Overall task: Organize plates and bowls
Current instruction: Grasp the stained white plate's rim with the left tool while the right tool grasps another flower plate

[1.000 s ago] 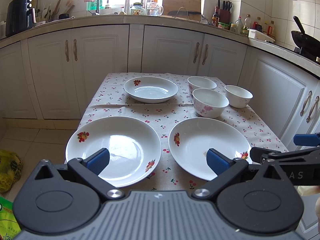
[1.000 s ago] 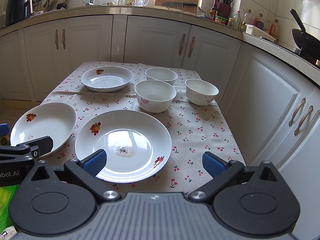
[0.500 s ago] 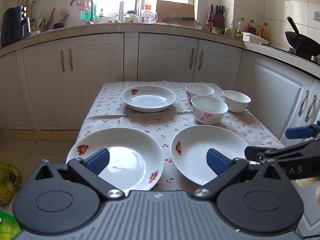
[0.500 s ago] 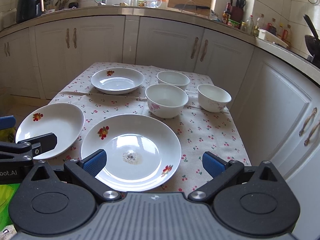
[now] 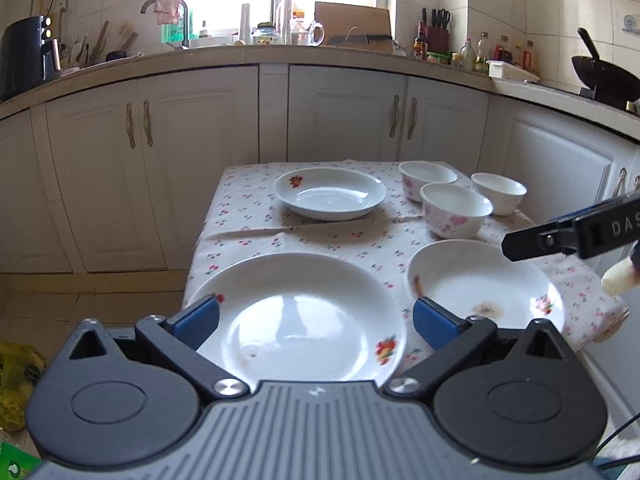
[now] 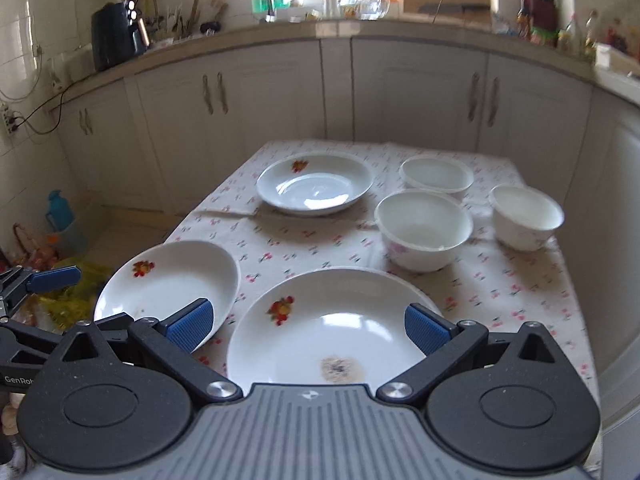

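Observation:
Three white plates with a fruit print lie on the cherry-print tablecloth [image 5: 316, 240]: a near left plate [image 5: 304, 316], a near right plate [image 5: 484, 284] with a small stain, and a far plate [image 5: 330, 194]. Three white bowls [image 5: 456, 208] stand at the far right. My left gripper [image 5: 316, 320] is open over the near edge of the near left plate. My right gripper [image 6: 308, 324] is open over the near right plate [image 6: 332, 328]. Both are empty. The right gripper also shows in the left wrist view [image 5: 576, 232].
White kitchen cabinets [image 5: 192, 152] and a crowded counter [image 5: 320, 52] run behind the table and along the right side [image 6: 616, 208]. Bags and a blue bottle [image 6: 60, 220] sit on the floor to the left.
Both grippers have dropped lower and tilted up toward the table's near edge, the right one turning left. Plates and bowls have not moved.

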